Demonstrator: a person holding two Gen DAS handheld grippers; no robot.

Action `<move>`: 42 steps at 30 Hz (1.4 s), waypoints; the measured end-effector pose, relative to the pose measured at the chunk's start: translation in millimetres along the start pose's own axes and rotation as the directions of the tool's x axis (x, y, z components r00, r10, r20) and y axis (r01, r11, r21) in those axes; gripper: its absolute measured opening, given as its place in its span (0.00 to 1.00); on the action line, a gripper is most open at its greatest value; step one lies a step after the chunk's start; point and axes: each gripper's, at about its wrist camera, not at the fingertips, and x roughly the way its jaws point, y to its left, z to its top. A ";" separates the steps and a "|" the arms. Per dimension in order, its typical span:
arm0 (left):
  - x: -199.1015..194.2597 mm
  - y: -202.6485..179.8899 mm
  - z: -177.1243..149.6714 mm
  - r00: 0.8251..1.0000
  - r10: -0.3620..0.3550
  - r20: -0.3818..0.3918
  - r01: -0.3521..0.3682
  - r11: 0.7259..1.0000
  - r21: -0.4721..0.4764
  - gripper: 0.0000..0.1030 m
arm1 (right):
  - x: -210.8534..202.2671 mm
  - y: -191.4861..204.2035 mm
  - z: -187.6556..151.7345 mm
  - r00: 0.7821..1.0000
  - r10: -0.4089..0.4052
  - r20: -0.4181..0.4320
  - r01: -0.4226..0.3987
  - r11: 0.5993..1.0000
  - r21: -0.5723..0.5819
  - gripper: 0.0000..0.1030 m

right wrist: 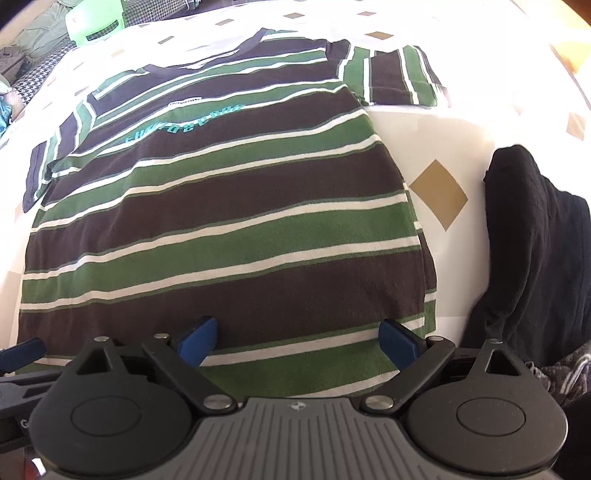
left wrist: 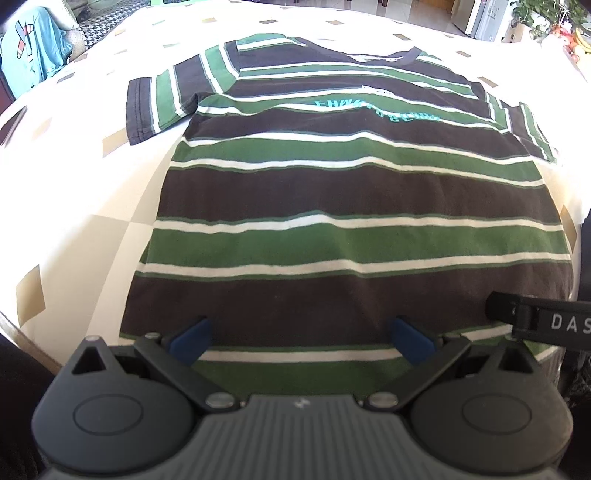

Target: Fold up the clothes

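Observation:
A T-shirt (left wrist: 347, 192) with brown, green and white stripes and teal lettering lies flat, front up, on the white table (left wrist: 92, 177), collar far from me and hem nearest. My left gripper (left wrist: 301, 341) hovers open over the hem, blue pads spread wide, nothing between them. In the right wrist view the same T-shirt (right wrist: 229, 206) fills the middle. My right gripper (right wrist: 299, 341) is likewise open above the hem near its right corner. The right gripper's finger (left wrist: 539, 319) shows at the left view's right edge, and the left gripper's blue tip (right wrist: 22, 350) at the right view's left edge.
A folded black garment (right wrist: 535, 236) lies on the table right of the shirt. The cloth-covered table (right wrist: 461, 122) has tan diamond marks. A houndstooth seat (left wrist: 103, 18) with a light blue garment (left wrist: 29, 51) stands beyond the far left edge, and a green stool (right wrist: 98, 20) is behind.

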 end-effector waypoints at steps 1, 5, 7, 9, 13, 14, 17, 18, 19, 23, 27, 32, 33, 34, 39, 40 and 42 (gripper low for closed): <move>-0.7 -0.8 3.7 1.000 -0.004 0.002 0.004 1.000 0.004 1.00 | -0.5 1.0 2.7 1.000 -0.004 0.003 0.004 1.000 -0.009 0.91; -0.4 -3.9 22.9 1.000 -0.017 0.001 0.017 1.000 0.018 1.00 | -2.8 0.9 17.5 1.000 -0.005 0.015 0.006 1.000 -0.024 0.90; 2.4 -5.7 33.5 1.000 -0.023 -0.011 0.023 0.999 0.027 1.00 | -3.1 -0.1 26.2 1.000 -0.009 0.019 0.010 0.999 -0.031 0.89; 5.1 -9.1 42.8 1.000 -0.024 -0.019 0.025 0.998 0.051 1.00 | -1.7 -1.6 34.9 1.000 -0.014 0.018 0.015 0.999 -0.044 0.89; 9.6 -19.0 59.4 0.999 -0.025 -0.033 0.029 0.992 0.126 1.00 | 3.3 0.7 50.3 0.999 -0.033 0.001 0.033 0.992 -0.122 0.89; 10.5 -22.1 63.1 0.999 -0.026 -0.036 0.031 0.988 0.151 1.00 | 4.4 1.9 53.5 0.999 -0.031 -0.004 0.030 0.989 -0.147 0.89; 13.0 -28.4 72.1 0.999 -0.026 -0.043 0.035 0.978 0.206 1.00 | 7.9 5.6 61.1 1.000 -0.022 -0.017 0.018 0.975 -0.222 0.89; 14.1 -29.3 74.7 0.999 -0.027 -0.048 0.037 0.975 0.219 1.00 | 9.1 6.7 63.2 1.000 -0.021 -0.020 0.015 0.969 -0.246 0.89; 14.9 -29.5 78.0 0.998 -0.032 -0.049 0.042 0.972 0.231 1.00 | 10.4 7.6 65.5 1.000 -0.015 -0.026 0.007 0.964 -0.267 0.89; 18.5 -30.3 91.3 0.997 -0.051 -0.057 0.065 0.957 0.281 1.00 | 15.7 9.3 80.2 0.997 0.038 -0.067 -0.058 0.942 -0.330 0.88; 22.2 -31.2 104.5 0.995 -0.070 -0.066 0.088 0.940 0.329 1.00 | 22.0 10.9 95.3 0.993 0.074 -0.093 -0.105 0.913 -0.393 0.88; 34.0 -25.6 112.9 0.991 -0.107 -0.079 0.125 0.952 0.279 1.00 | 36.6 7.9 92.2 0.988 0.094 -0.119 -0.135 0.899 -0.416 0.89; 38.3 -24.0 112.5 0.991 -0.108 -0.085 0.127 0.956 0.266 1.00 | 36.8 8.8 89.5 0.989 0.097 -0.109 -0.134 0.896 -0.424 0.89; 42.5 -23.3 111.8 0.990 -0.101 -0.094 0.123 0.958 0.258 1.00 | 36.4 10.6 88.5 0.990 0.099 -0.103 -0.134 0.892 -0.433 0.90; 52.2 -25.8 104.1 0.993 -0.069 -0.095 0.094 0.952 0.292 1.00 | 38.4 13.5 88.9 0.989 0.103 -0.108 -0.140 0.892 -0.430 0.92; 51.8 -26.9 103.1 0.994 -0.070 -0.087 0.094 0.948 0.306 1.00 | 38.5 14.2 88.7 0.989 0.101 -0.108 -0.138 0.892 -0.432 0.92; 52.2 -24.2 102.5 0.993 -0.077 -0.086 0.099 0.950 0.295 1.00 | 38.4 14.8 89.0 0.989 0.095 -0.110 -0.133 0.893 -0.430 0.92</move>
